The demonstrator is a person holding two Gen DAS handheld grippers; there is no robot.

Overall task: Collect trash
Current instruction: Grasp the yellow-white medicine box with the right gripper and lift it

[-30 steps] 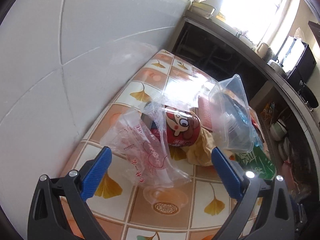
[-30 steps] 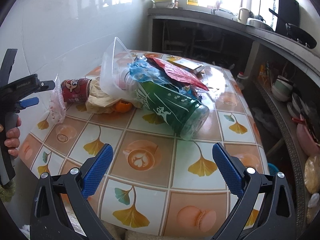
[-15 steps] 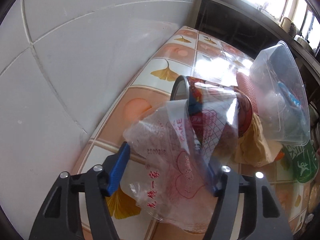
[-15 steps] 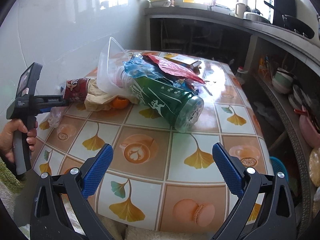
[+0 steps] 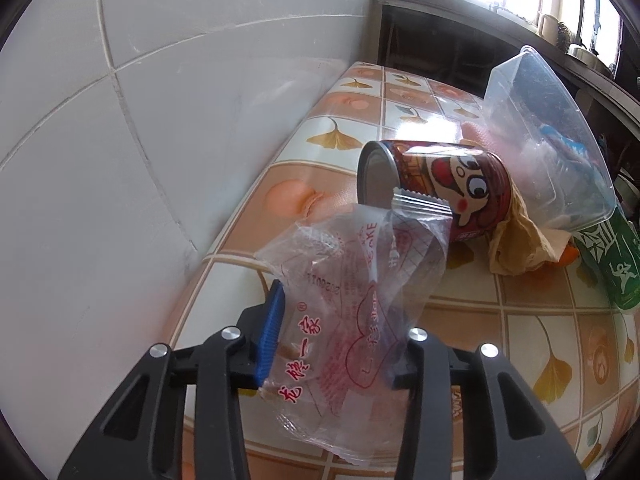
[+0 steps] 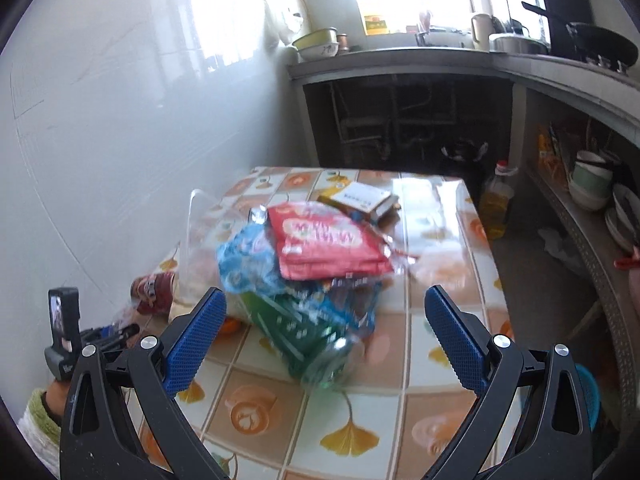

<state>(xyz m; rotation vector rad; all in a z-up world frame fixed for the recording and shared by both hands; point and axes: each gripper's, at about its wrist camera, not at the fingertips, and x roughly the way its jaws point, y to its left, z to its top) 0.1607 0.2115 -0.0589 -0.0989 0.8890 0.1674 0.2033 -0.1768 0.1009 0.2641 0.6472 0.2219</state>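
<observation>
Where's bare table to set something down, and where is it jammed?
Free: near tiles of the table in front of the green bottle, and the right strip beside the red packet. Crowded: wall side, where can, clear tub and plastic bag bunch.

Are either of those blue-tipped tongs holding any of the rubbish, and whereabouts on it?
The left tongs, which have just been closing, pinch the clear wrapper with red print across its near end. The right tongs stand open, holding nothing.

Red cartoon-face can [image 5: 452, 188], clear red-printed bag [image 5: 352, 308], green bottle [image 6: 304, 332]
</observation>
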